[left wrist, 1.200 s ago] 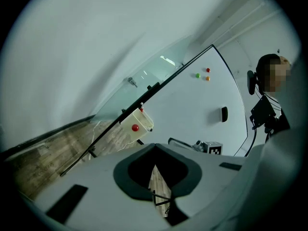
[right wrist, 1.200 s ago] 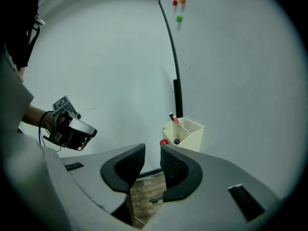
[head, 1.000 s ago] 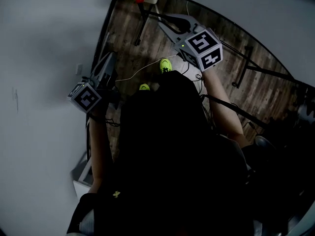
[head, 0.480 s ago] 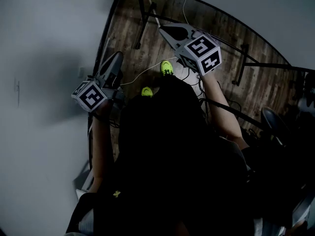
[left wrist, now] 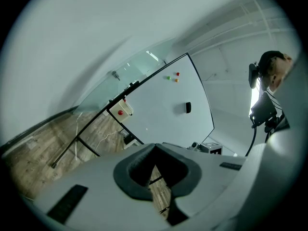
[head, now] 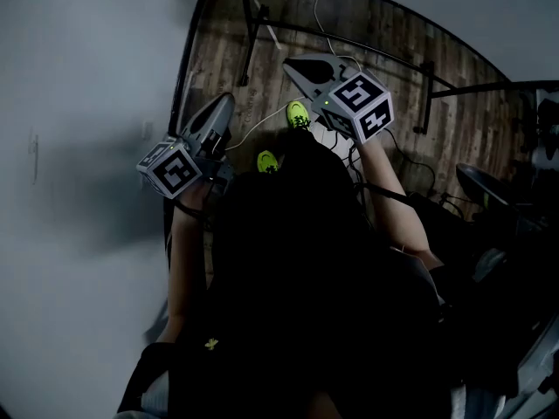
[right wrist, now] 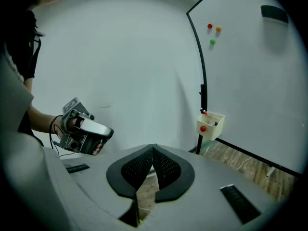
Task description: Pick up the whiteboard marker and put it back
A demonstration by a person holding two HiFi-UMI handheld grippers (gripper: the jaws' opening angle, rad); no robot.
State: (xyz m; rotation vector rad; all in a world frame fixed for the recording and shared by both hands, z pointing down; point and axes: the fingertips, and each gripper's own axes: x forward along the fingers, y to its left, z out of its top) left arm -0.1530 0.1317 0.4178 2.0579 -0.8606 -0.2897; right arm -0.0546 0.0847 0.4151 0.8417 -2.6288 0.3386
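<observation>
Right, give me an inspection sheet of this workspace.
Surface: wood floor, no table seen.
Job's things: marker not made out; tray at the whiteboard frame holds a red round thing.
Clutter: eraser and three magnets on the board.
Grippers: left gripper shut, empty; right gripper shut, empty.
Cables: white cable on the floor.
Surroundings: white wall; yellow shoes.

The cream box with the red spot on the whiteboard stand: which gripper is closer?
Right, probably. In the head view the right gripper points toward the box; the left gripper is further back, off to its left.
</observation>
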